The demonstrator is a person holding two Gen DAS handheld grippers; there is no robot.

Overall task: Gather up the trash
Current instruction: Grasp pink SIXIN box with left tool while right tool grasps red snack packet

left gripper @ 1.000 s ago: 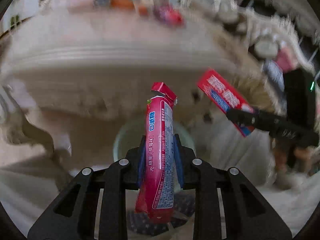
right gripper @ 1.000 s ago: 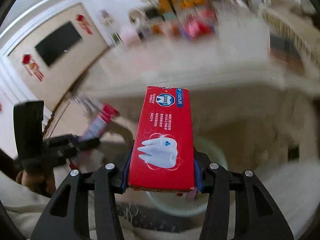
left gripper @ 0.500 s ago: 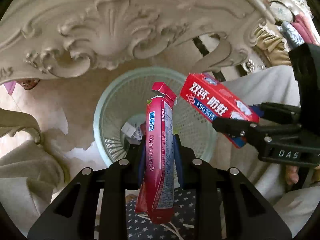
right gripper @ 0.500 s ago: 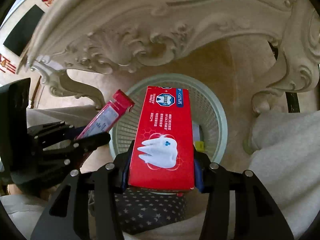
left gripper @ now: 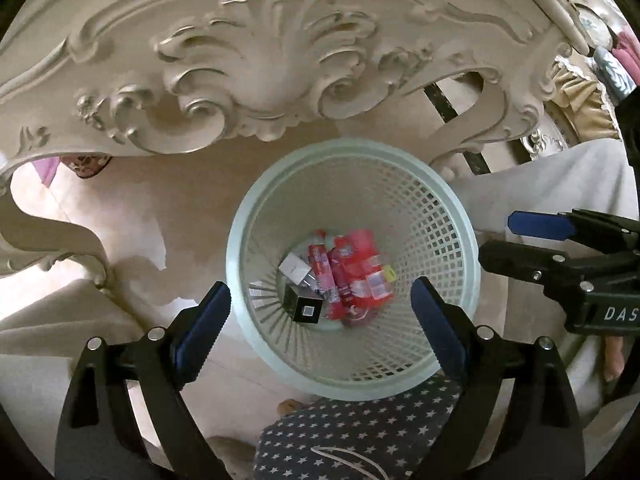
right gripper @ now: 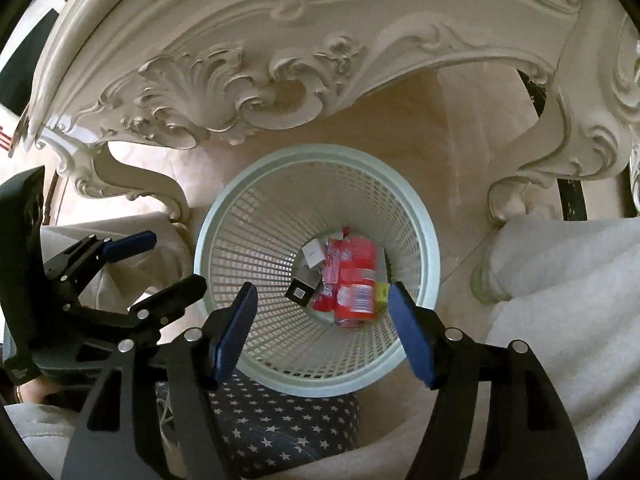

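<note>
Trash (left gripper: 348, 276) lies in basket (left gripper: 448, 216), centre frame: light, crushable cartons, grip flat sides; left gripper (left gripper: 320, 312) and right gripper (right gripper: 322, 314) jaws just opened, nothing between them

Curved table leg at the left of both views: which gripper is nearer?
Left. The left gripper hangs between the leg and the right gripper, which hovers over the basket.

Pale plastic lattice basket (left gripper: 440, 216); glossy red wrappers (left gripper: 352, 276); carved, smooth cream-painted table apron (left gripper: 260, 60)

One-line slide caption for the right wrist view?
Open right tool above pale green mesh plastic wastebasket holding red cartons.
</note>
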